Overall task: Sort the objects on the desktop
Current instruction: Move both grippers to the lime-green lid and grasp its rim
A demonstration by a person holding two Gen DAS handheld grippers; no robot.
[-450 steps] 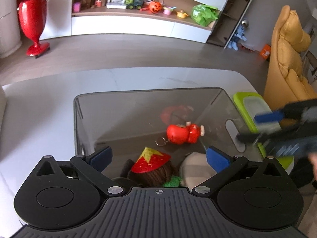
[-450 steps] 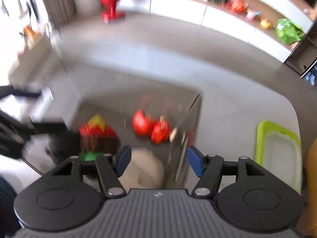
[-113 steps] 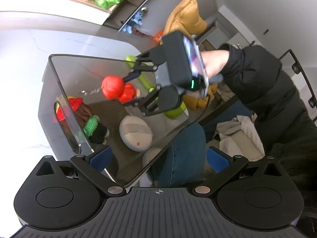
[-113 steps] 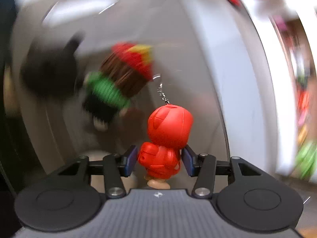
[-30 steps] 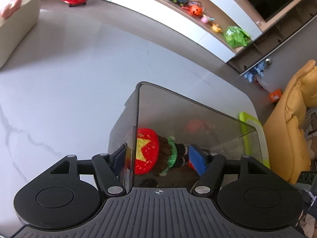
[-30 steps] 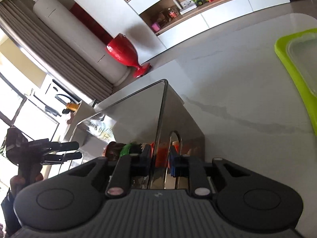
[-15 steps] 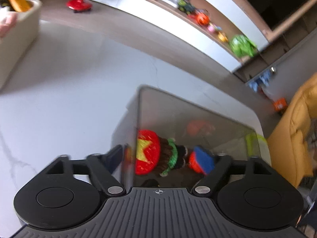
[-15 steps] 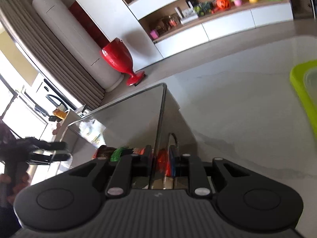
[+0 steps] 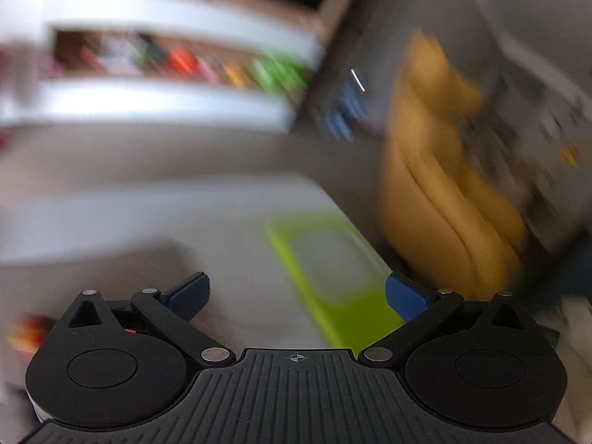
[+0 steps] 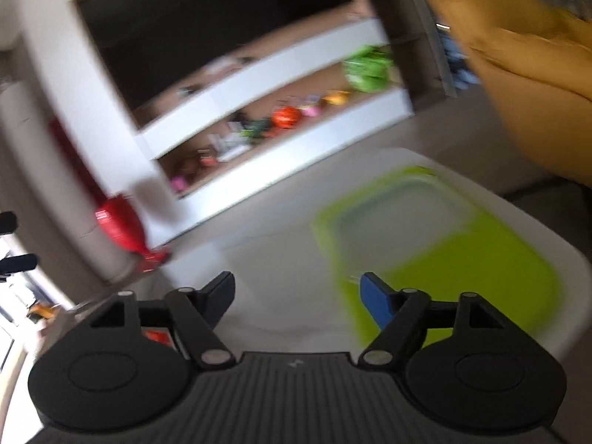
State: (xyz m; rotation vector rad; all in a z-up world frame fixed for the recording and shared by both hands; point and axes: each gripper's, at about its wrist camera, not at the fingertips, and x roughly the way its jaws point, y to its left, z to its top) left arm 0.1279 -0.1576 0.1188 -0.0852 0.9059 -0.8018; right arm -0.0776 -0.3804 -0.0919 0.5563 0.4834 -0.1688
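Both the left gripper (image 9: 296,294) and right gripper (image 10: 298,294) are hovering spread and empty (views blurred), apparently between picks; the green lid (image 10: 444,244) lying near right probably needs grasping next.

Left tool (image 9: 296,294) and right tool (image 10: 299,294) both point toward 12 o'clock, fingers spread wide, nothing gripped

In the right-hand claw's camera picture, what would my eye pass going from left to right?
Red goblet-shaped floor vase → white shelf unit with small colourful toys → lime-green rimmed plastic lid on the white table → mustard-yellow padded chair.
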